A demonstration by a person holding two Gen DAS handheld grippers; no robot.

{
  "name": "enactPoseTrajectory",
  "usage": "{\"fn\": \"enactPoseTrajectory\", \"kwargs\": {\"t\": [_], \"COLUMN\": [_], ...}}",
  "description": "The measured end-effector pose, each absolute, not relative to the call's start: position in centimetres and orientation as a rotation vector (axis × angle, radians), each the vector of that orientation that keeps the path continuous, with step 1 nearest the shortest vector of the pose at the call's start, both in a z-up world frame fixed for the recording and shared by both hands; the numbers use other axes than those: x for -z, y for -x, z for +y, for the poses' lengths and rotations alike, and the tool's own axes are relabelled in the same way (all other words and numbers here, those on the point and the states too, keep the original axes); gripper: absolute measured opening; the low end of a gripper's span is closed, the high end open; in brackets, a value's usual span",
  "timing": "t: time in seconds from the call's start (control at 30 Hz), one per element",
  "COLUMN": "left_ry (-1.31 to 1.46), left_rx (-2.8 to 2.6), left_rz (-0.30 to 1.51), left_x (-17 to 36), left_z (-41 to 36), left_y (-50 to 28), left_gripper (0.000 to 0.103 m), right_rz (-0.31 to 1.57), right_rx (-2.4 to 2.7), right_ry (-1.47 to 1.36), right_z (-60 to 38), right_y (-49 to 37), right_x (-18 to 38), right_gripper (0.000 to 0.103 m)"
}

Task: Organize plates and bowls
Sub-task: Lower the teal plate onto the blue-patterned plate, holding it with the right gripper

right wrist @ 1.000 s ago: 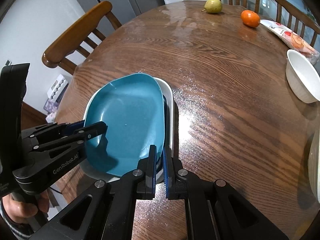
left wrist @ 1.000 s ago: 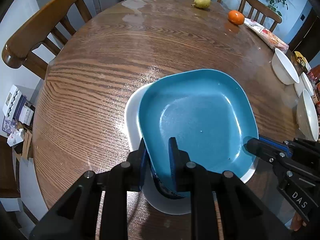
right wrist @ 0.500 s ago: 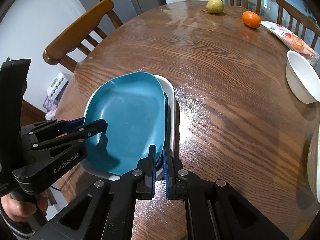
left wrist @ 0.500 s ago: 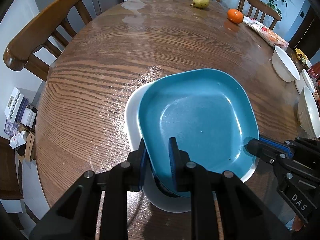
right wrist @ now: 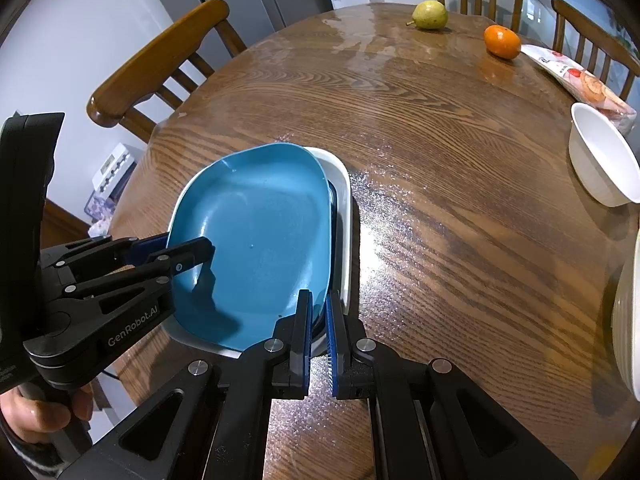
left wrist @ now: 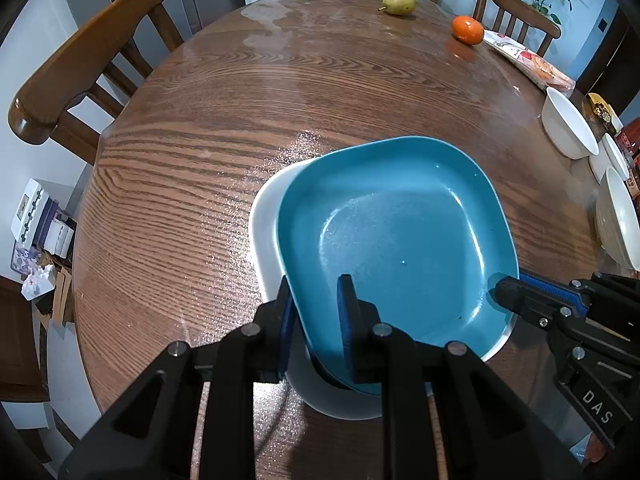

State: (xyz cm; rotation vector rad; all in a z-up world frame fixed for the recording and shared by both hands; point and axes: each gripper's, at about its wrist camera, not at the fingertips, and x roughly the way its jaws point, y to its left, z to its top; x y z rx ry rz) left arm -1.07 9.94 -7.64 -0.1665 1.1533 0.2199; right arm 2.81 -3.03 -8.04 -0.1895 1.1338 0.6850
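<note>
A blue square plate point(left wrist: 396, 232) lies on a white plate point(left wrist: 264, 216) near the front edge of the round wooden table point(left wrist: 240, 120). My left gripper point(left wrist: 316, 304) is shut on the blue plate's near rim. My right gripper point(right wrist: 318, 314) is shut on the same plate's right rim point(right wrist: 256, 240); it also shows at the right of the left wrist view point(left wrist: 508, 292). The white plate point(right wrist: 342, 184) sticks out beneath. White bowls point(left wrist: 568, 128) stand at the table's right edge.
A pear point(left wrist: 398, 0), an orange point(left wrist: 467, 30) and a snack packet point(left wrist: 528, 64) lie at the far side. Wooden chairs point(left wrist: 80, 64) surround the table. A white bowl point(right wrist: 604, 160) sits at right, with a larger one point(right wrist: 628, 312) at the frame edge.
Both grippers keep their hold on the blue plate. The plate has barely moved, shifting slightly with the views.
</note>
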Motion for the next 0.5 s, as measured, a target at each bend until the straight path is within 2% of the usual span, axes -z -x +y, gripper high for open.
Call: {"fn": "enactPoseTrajectory", "kwargs": {"t": [0.5], "left_ry": [0.155], "left_rx": [-0.219], "left_rz": [1.148], "left_x": [7.51], "left_z": [9.68], "left_y": [1.33], "left_gripper": [0.018], "right_rz": [1.131], "right_rx": [-0.68], "right_ry": [0.191], "right_z": [-3.21], "right_y": [-2.71], "right_x": [7.95], "right_gripper": [0.006]}}
